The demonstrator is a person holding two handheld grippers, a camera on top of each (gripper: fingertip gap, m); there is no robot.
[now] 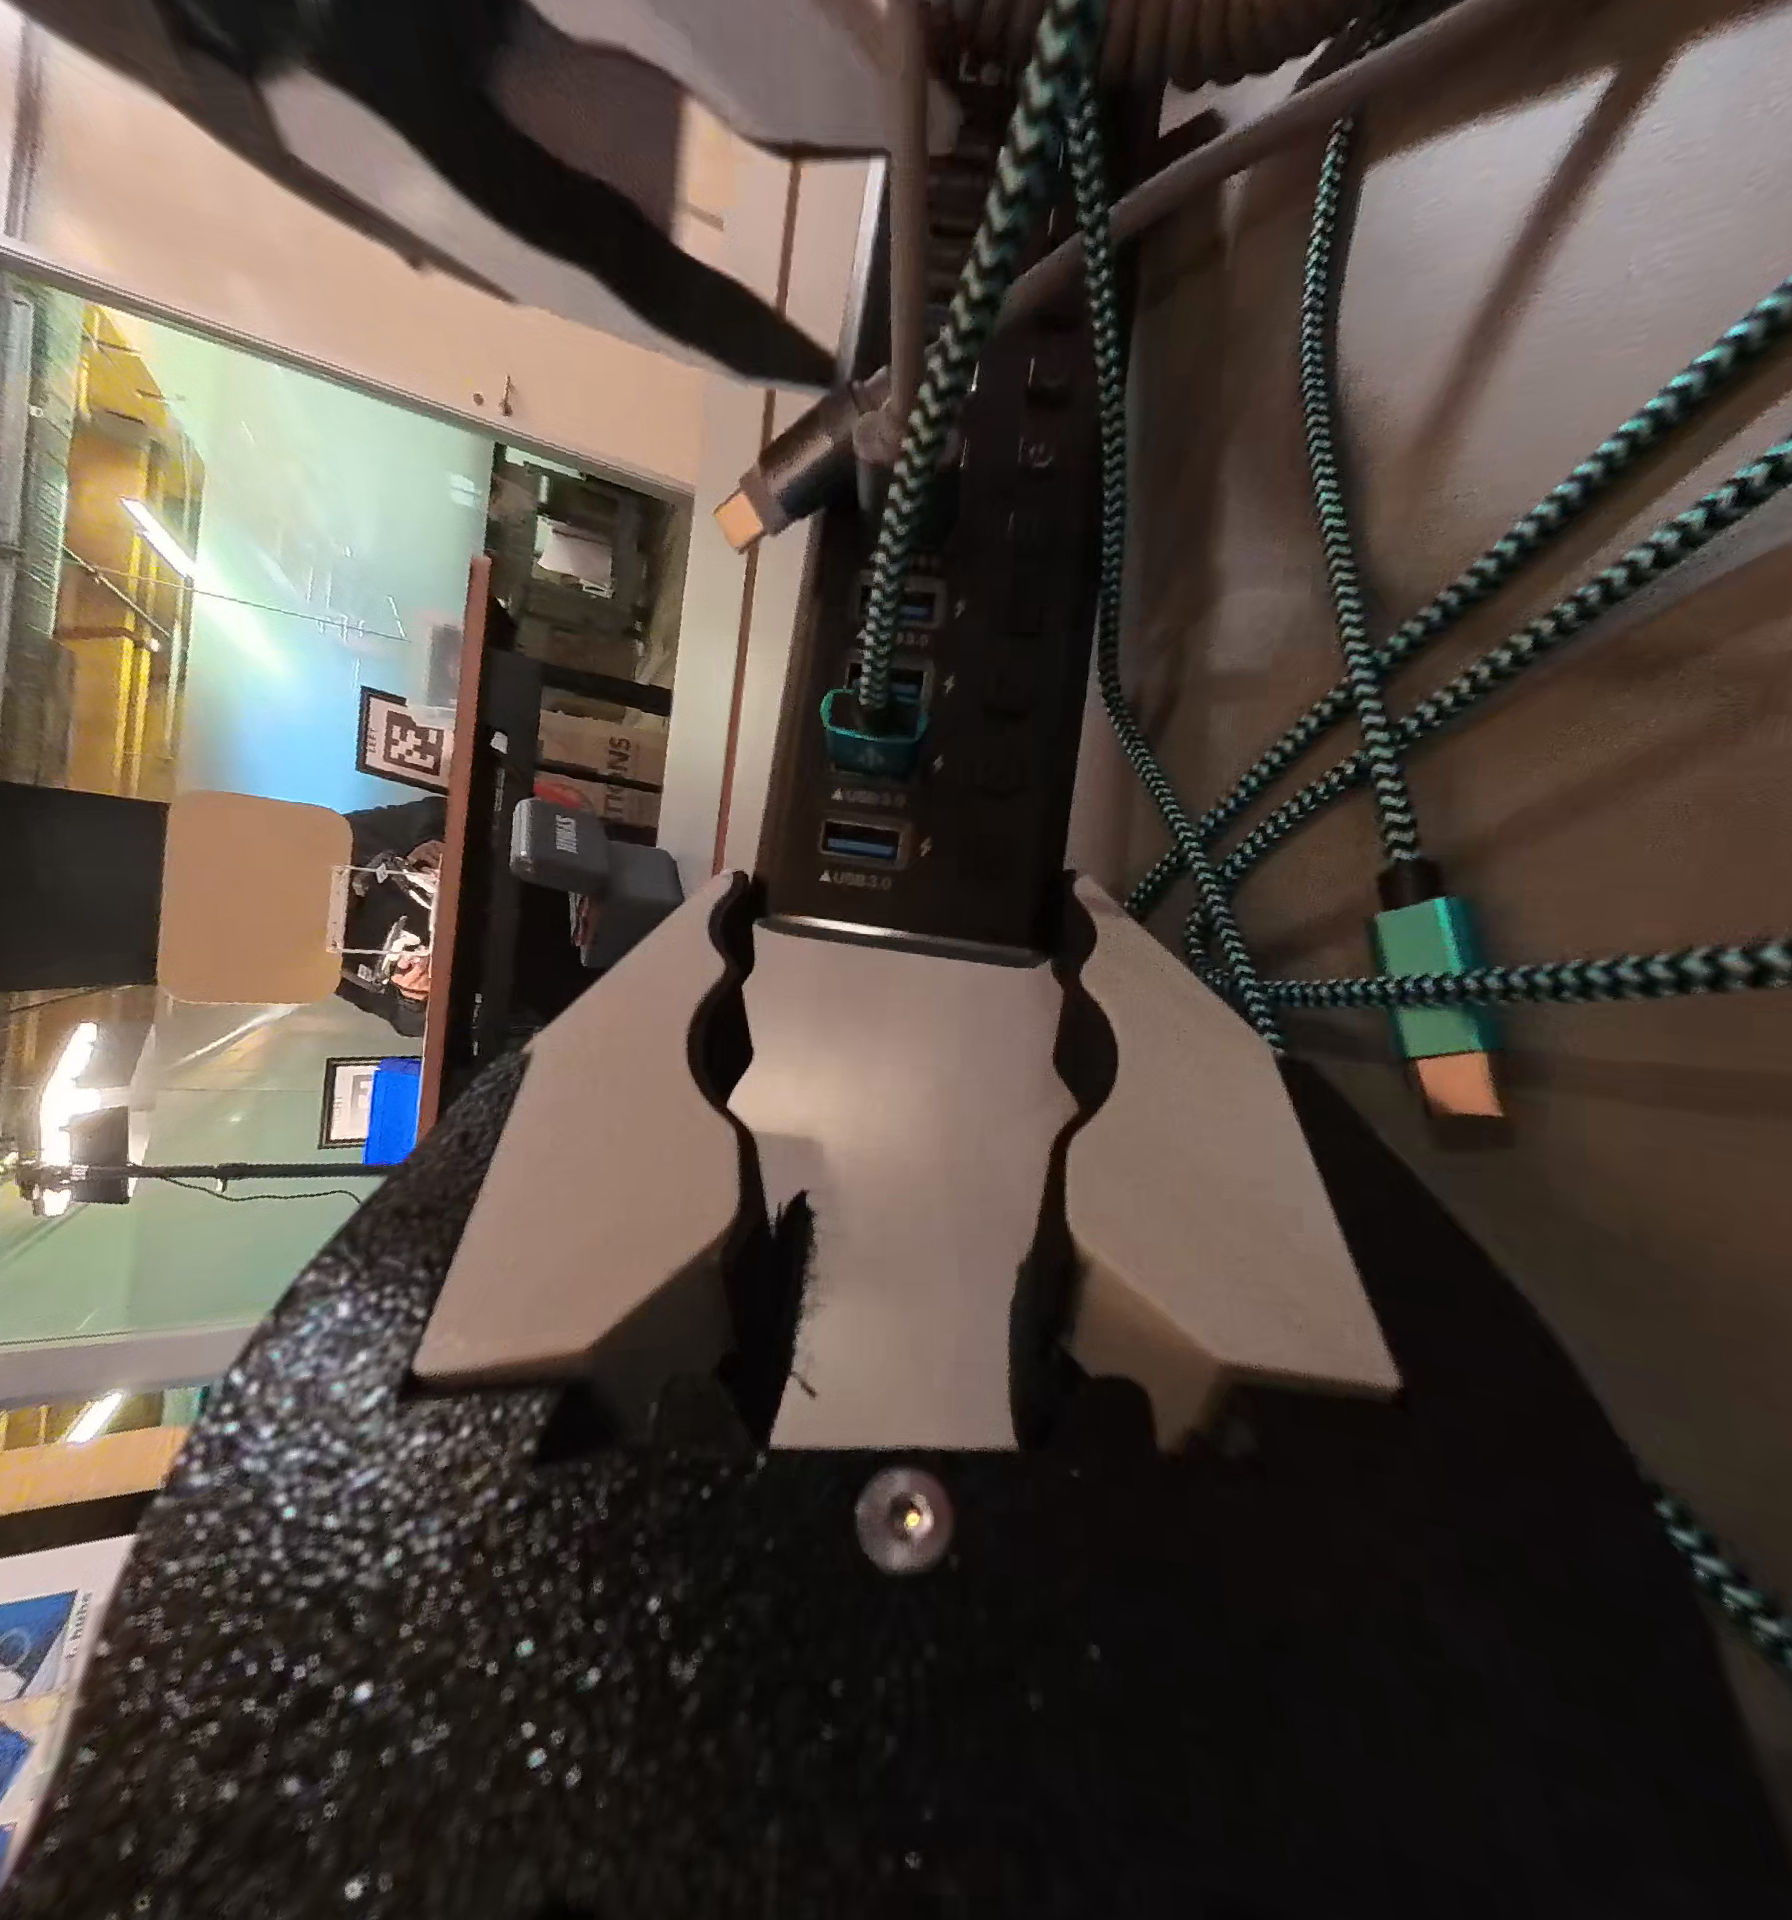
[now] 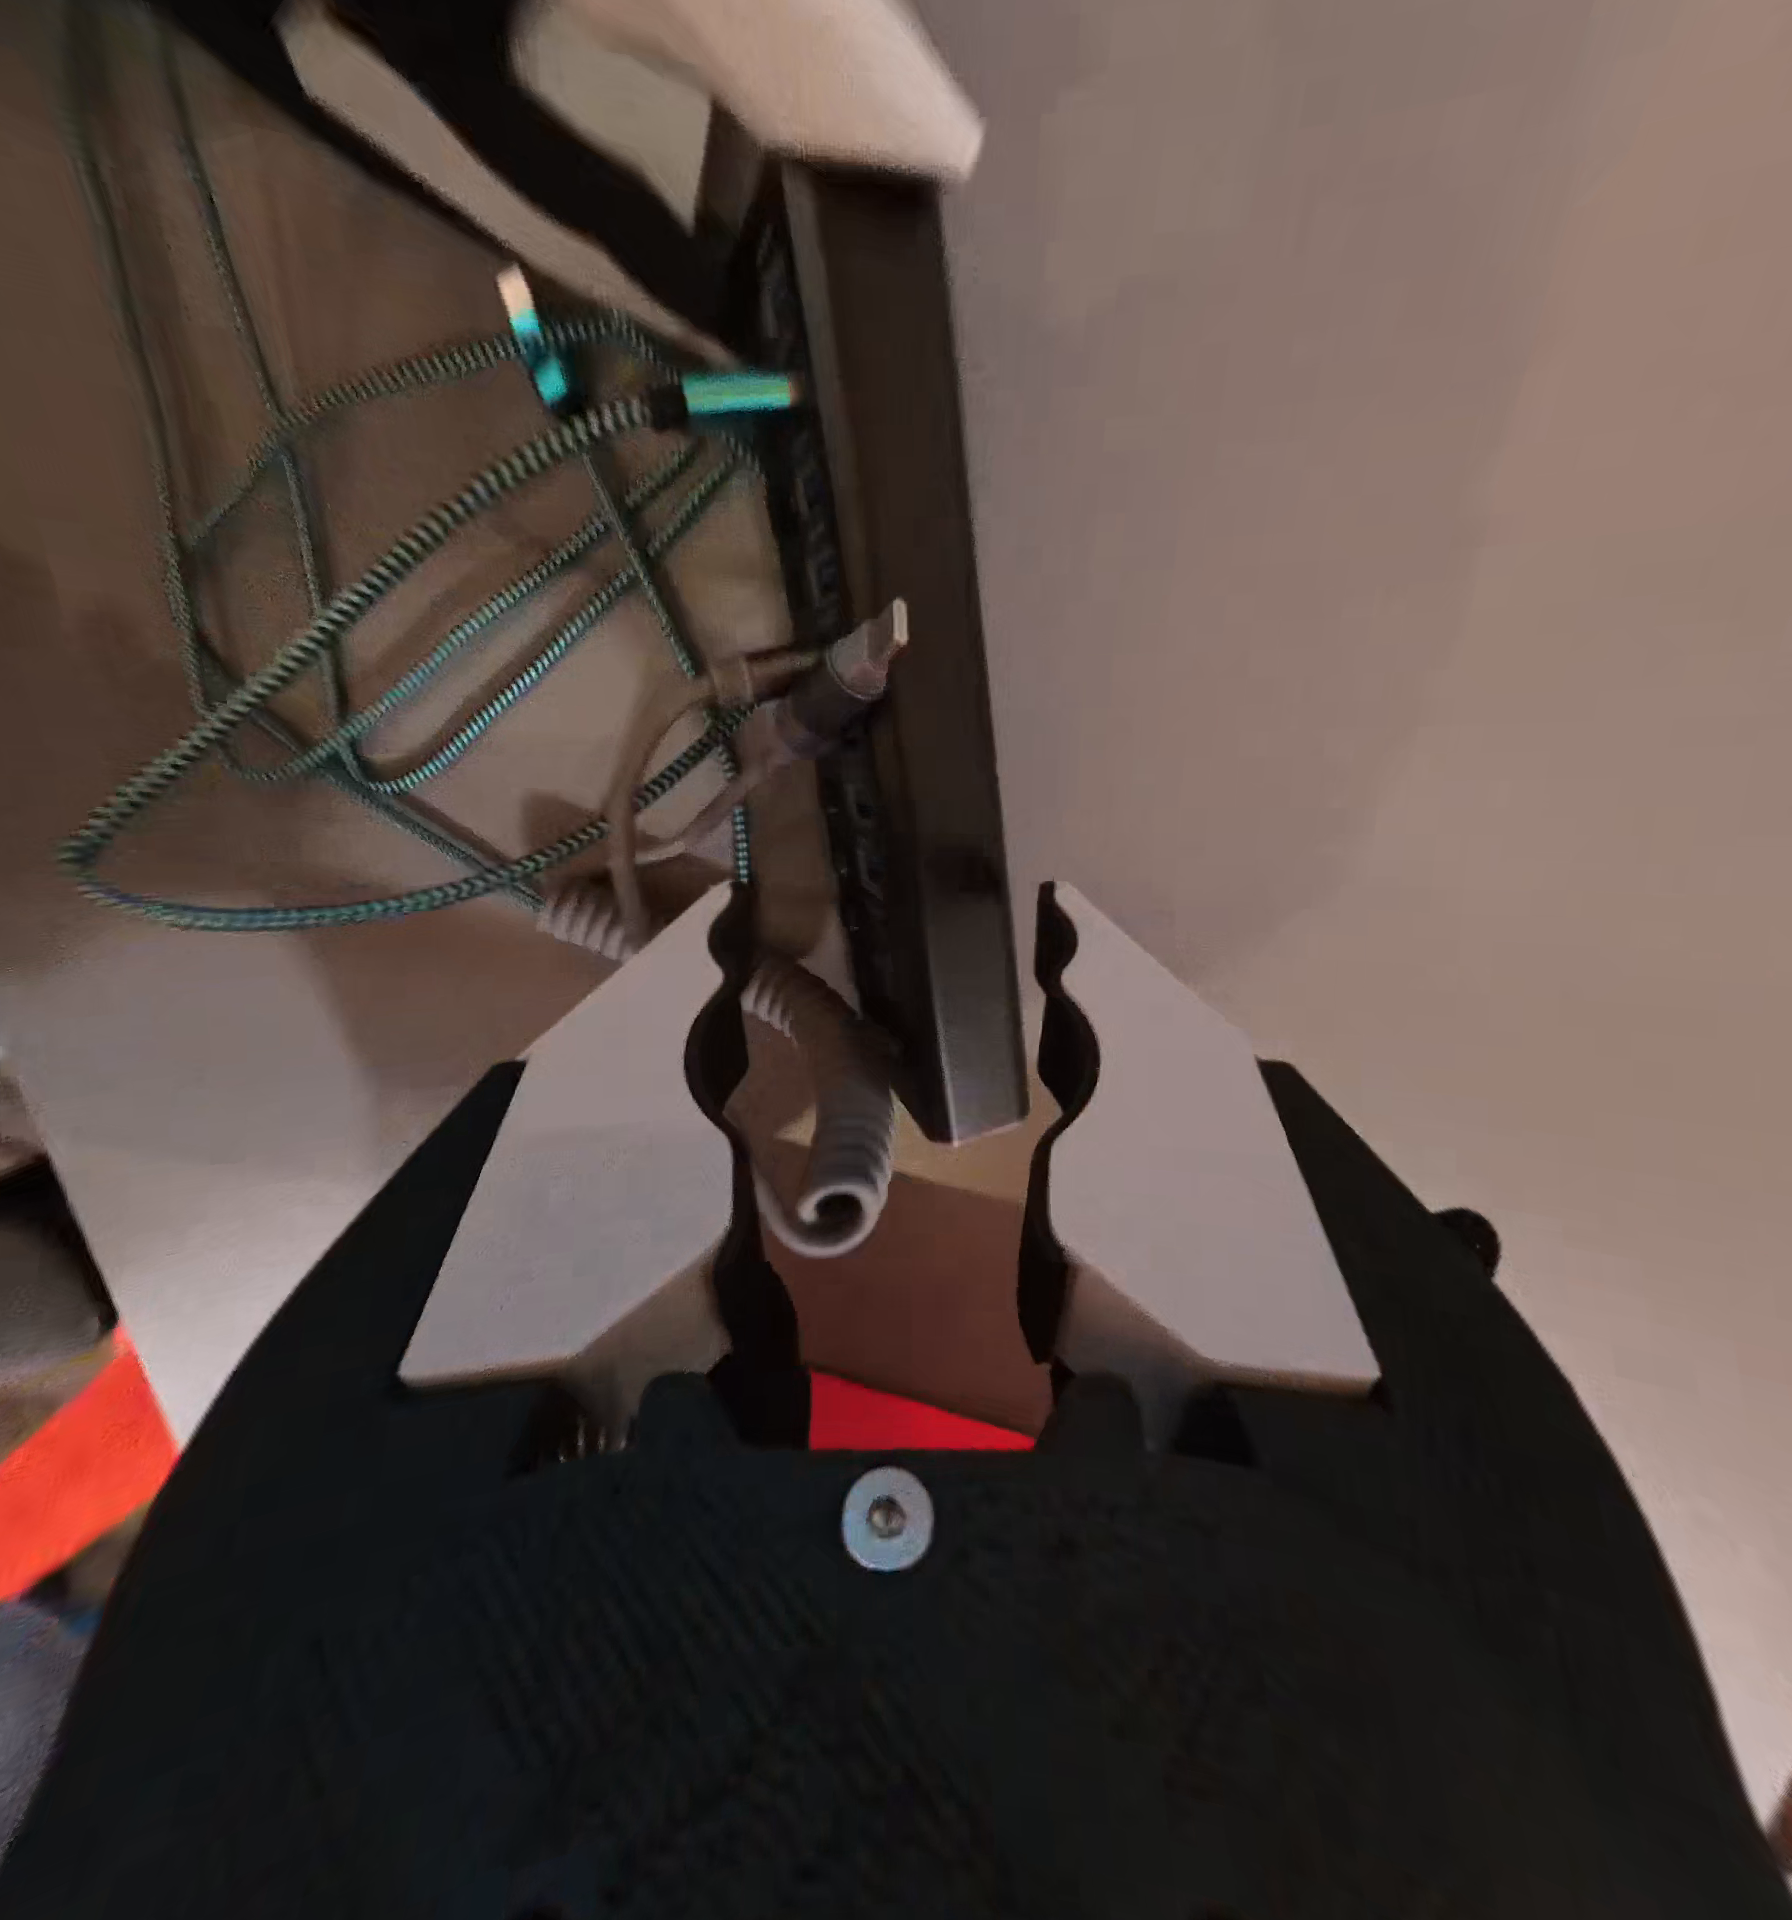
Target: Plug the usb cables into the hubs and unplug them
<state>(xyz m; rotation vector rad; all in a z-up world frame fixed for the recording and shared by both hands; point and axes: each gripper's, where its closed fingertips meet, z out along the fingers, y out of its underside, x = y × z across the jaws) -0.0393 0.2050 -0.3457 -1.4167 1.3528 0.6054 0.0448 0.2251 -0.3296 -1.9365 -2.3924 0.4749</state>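
Note:
My left gripper (image 1: pixel 910 888) is shut on the near end of a black USB hub (image 1: pixel 985 582), which runs away from it. A teal braided cable's plug (image 1: pixel 868 732) sits in one hub port; the port (image 1: pixel 864 840) nearest my fingers is free. A grey plug (image 1: pixel 778 499) hangs loose beside the hub, and a loose teal plug (image 1: pixel 1437 997) lies to the right. My right gripper (image 2: pixel 889 894) is open around the hub's other end (image 2: pixel 959 987) and a coiled grey cable (image 2: pixel 830 1174). The plugged teal plug (image 2: pixel 736 393) and grey plug (image 2: pixel 861 655) show there too.
Tangled teal braided cables (image 1: pixel 1391 665) lie on the beige table (image 1: pixel 1598 1195) beside the hub; they also show in the right wrist view (image 2: pixel 352 665). The right gripper appears as a blurred dark shape (image 1: pixel 559 208). A glass window (image 1: pixel 300 623) and a person stand beyond. About 10 centimeters separates my left fingertips from my right.

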